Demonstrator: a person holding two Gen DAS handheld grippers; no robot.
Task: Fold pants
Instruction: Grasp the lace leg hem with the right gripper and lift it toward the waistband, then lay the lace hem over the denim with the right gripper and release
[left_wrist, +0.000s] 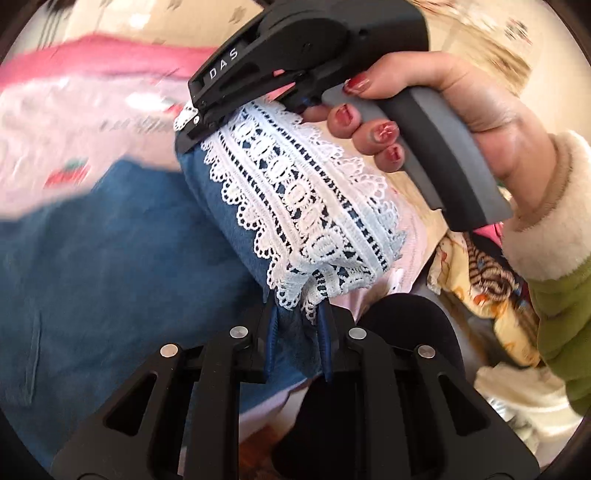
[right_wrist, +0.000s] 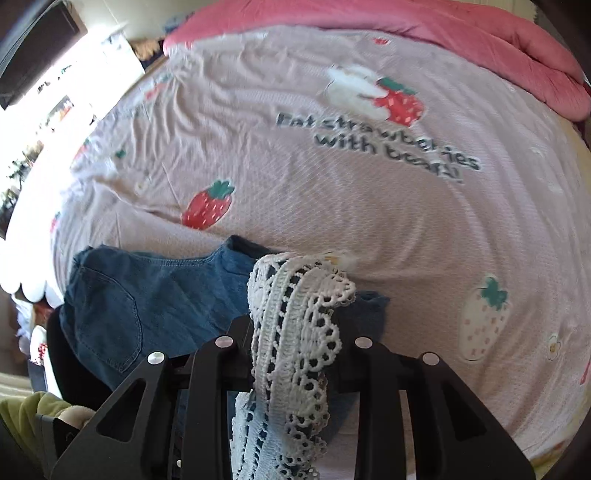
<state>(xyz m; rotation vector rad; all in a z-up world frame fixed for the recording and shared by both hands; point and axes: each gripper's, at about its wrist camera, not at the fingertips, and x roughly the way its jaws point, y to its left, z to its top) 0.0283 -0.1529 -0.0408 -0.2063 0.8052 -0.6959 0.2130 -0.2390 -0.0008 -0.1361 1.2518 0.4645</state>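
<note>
Overall, largest item: pale pink bedsheet printed w/ red strawberries and dark lettering (right_wrist: 369, 192), spread over the bed, lightly creased; a darker pink quilt (right_wrist: 424, 40) is bunched along its far edge. On the sheet, toward the near-left in the right wrist view, lie the blue denim pants w/ white lace-trimmed hem (right_wrist: 155, 295); a back pocket w/ stitched outline faces up. The leg end is lifted off the sheet, held between both tools. White crochet lace hem band (left_wrist: 306, 206) runs as a taut strip from one gripper to the other in the left wrist view. Left gripper (left_wrist: 297, 332): black, blue-padded fingers (left_wrist: 271, 339) drawn in on denim and lace at the hem's near corner, i.e. pinching the pants. Right gripper (left_wrist: 201, 125): black body, grey handle, gripped by right hand w/ red-painted nails (left_wrist: 454, 122) in a green sleeve w/ cream cuff; its tips clamp the lace at the far corner. In its own view the lace drapes thickly between the jaws and hides the pads. Background right, left wrist view: yellow patterned fabric heap (left_wrist: 491, 288), blurred.
</note>
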